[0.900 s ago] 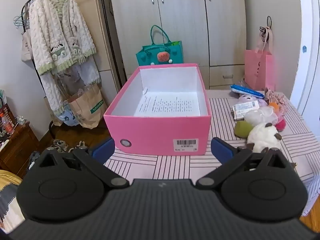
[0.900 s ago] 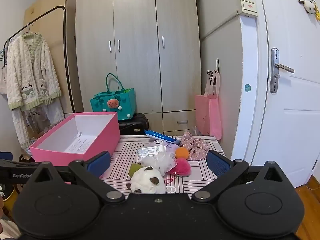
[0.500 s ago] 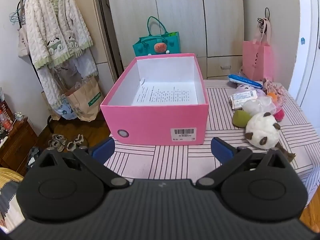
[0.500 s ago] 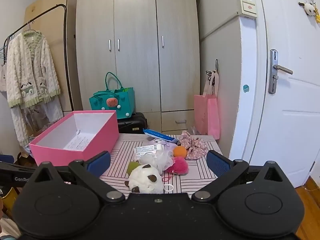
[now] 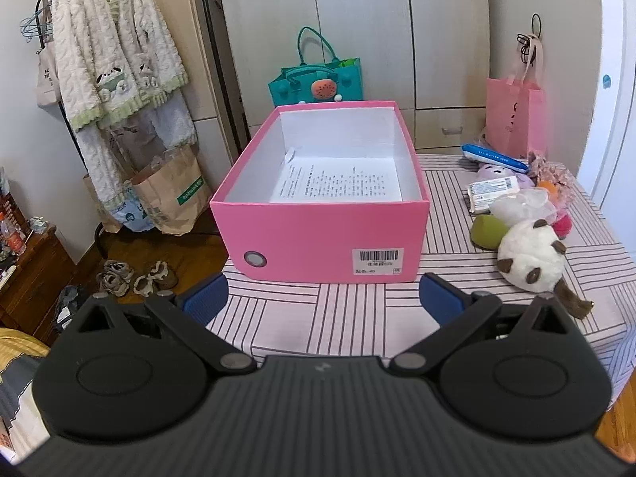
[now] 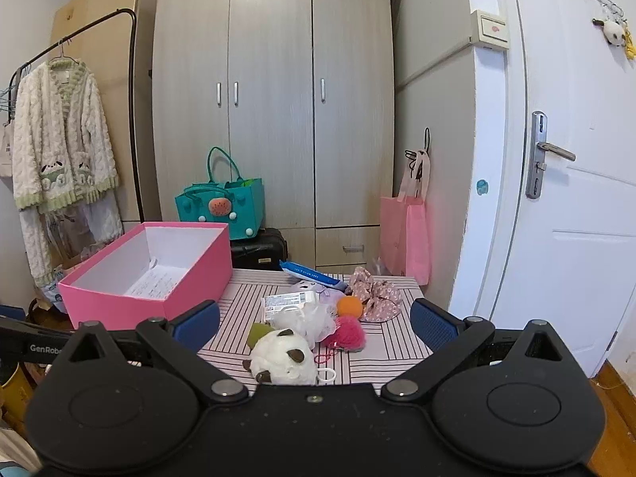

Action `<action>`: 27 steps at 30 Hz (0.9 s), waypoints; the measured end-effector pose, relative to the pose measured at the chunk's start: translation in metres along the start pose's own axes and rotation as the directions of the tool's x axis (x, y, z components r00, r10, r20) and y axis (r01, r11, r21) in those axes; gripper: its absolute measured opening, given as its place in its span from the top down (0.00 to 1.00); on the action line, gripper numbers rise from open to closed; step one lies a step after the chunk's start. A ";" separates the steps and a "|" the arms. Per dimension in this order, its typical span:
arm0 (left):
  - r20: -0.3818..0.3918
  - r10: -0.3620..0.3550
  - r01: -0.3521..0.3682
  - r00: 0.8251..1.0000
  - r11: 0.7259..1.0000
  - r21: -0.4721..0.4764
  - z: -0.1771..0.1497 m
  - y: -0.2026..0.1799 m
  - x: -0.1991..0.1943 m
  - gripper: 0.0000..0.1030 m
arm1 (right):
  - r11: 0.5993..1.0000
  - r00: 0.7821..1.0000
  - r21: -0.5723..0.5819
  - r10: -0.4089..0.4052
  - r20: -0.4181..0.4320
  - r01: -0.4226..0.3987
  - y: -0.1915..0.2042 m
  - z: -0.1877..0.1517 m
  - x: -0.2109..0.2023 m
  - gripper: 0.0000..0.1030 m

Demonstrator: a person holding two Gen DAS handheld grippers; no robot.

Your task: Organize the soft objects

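the left gripper point(image 5: 322, 294) has edged nearer the pink box point(image 5: 326, 234), which now looms larger at 12 o'clock. the panda plush point(image 5: 530, 256) lies at 2 o'clock. right gripper point(image 6: 314, 324) barely shifted. both gape wide, empty.

pink cardboard box point(image 5: 318, 234): white barcode sticker point(image 5: 378, 261) on my near side, digits too small to read
printed paper sheet point(image 5: 338, 185) in box: lines of text, illegible
black arm of my other gripper point(image 6: 39, 344): "GenRob", rest cut off
brown paper bag point(image 5: 175, 194): green print, unreadable
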State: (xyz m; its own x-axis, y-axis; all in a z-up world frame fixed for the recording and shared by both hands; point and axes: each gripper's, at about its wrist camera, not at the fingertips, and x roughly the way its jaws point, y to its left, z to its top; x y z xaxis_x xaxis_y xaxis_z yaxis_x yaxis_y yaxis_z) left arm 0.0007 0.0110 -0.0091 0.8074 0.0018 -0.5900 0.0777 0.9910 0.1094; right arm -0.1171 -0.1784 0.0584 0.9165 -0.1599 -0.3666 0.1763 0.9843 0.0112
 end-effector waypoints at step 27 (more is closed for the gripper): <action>0.076 -0.020 0.022 0.997 0.999 -0.033 -0.007 0.005 -0.007 0.00 | 1.000 0.999 0.020 -0.020 -0.039 0.021 -0.001 -0.010 0.014 0.00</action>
State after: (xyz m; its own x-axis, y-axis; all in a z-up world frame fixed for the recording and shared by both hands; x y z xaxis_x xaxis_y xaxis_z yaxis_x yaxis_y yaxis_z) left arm -0.0090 0.0167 -0.0101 0.8478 -0.0279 -0.5297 0.0765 0.9946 0.0701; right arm -0.1084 -0.1811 0.0436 0.8979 -0.1764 -0.4032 0.2023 0.9791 0.0222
